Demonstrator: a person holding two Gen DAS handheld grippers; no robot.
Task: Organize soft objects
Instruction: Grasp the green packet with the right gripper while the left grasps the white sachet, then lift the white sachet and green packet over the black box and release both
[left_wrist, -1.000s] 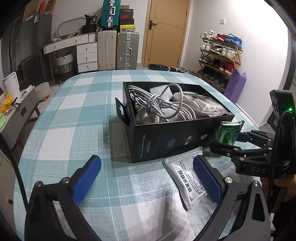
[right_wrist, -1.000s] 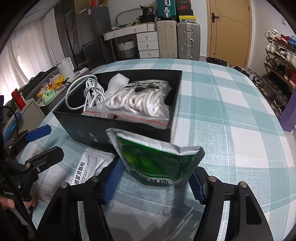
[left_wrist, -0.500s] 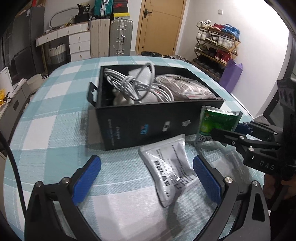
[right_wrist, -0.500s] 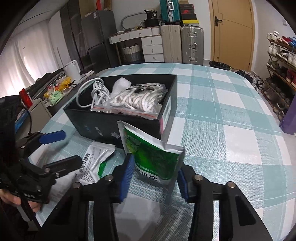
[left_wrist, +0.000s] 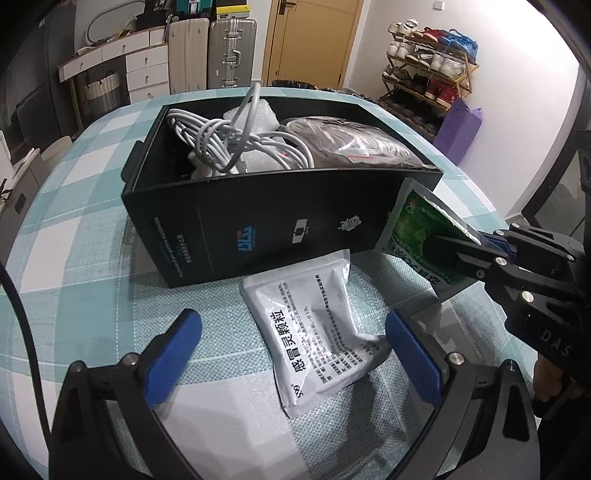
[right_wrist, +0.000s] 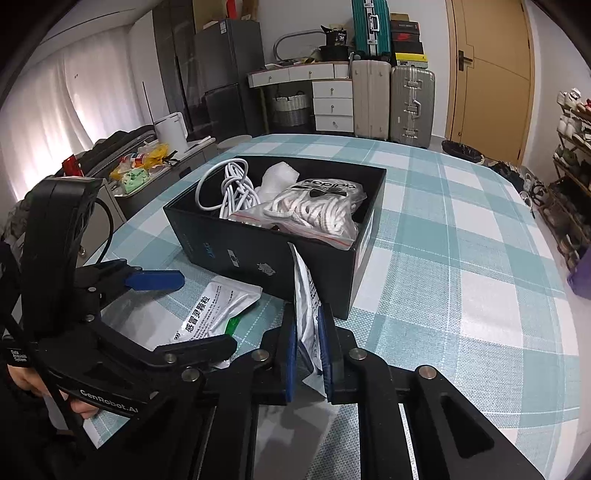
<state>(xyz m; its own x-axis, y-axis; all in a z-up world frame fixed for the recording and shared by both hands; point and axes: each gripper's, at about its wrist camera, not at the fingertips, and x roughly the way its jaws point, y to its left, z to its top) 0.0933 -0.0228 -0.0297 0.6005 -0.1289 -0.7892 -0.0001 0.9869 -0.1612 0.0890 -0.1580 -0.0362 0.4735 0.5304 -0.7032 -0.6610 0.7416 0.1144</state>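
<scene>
A black box (left_wrist: 258, 221) holds a white cable bundle (left_wrist: 236, 144) and a bagged white rope (right_wrist: 317, 210). My right gripper (right_wrist: 306, 336) is shut on a green pouch (left_wrist: 421, 229), held upright and edge-on at the box's near right corner; its white back (right_wrist: 304, 295) shows in the right wrist view. A white medicine sachet (left_wrist: 314, 325) lies flat on the checked cloth in front of the box. My left gripper (left_wrist: 291, 350) is open and empty, its blue pads on either side of the sachet, low over it. It also shows in the right wrist view (right_wrist: 155, 280).
The teal and white checked table (right_wrist: 461, 258) stretches right of the box. Suitcases (right_wrist: 391, 99), a drawer unit, a door and a shoe rack (left_wrist: 428, 66) stand around the room beyond the table. A cluttered side surface (right_wrist: 140, 170) lies to the left.
My right gripper has closed fully on the green pouch and turned it edge-on. My left gripper has moved forward and lower, so the white sachet now lies between its pads.
</scene>
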